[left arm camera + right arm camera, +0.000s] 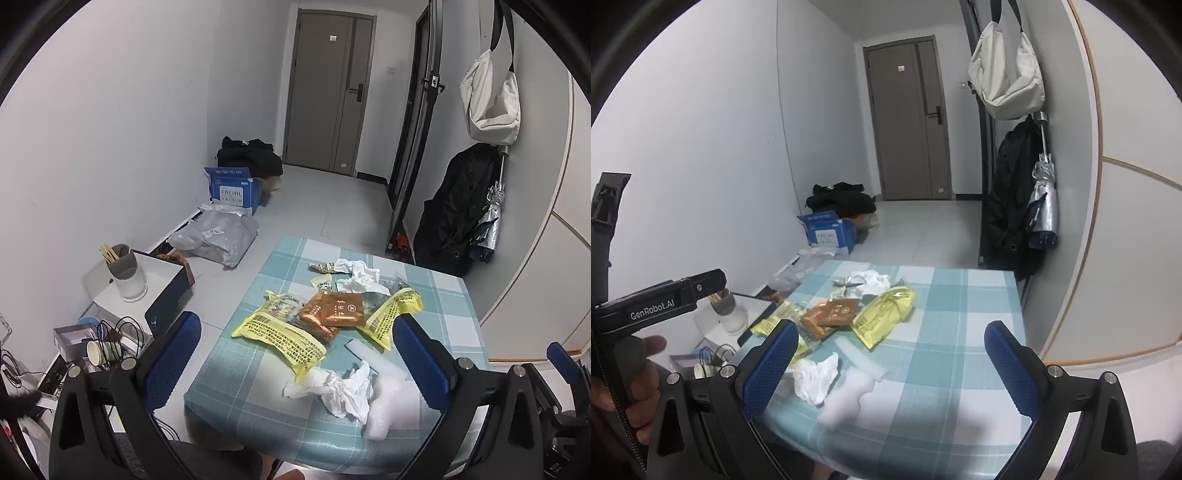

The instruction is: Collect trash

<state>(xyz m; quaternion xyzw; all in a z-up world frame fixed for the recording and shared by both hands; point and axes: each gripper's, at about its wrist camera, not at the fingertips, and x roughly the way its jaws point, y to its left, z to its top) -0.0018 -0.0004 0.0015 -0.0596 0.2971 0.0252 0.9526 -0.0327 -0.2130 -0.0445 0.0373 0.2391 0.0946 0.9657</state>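
On the checked teal tablecloth (443, 295) lay two yellow plastic wrappers (280, 332), one brown square packet (341, 308) and two crumpled white tissues (343, 391). There was one white foam piece (391, 402).

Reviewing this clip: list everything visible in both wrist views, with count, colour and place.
checked tablecloth table: one, teal and white, centre
yellow printed plastic bags: two, yellow, mid-table
brown square sachets: two, orange-brown, between the bags
crumpled white tissues: two clumps, near edge and far end
white foam piece: one, near edge
blue cardboard box: one, floor by left wall
grey mailer bag: one, floor in front of the box
grey chopstick holder: one, left side stand
cream shoulder bag: one, hanging on right wall
silver folded umbrella: one, below the bag
left gripper: open, blue pads
right gripper: open, blue pads
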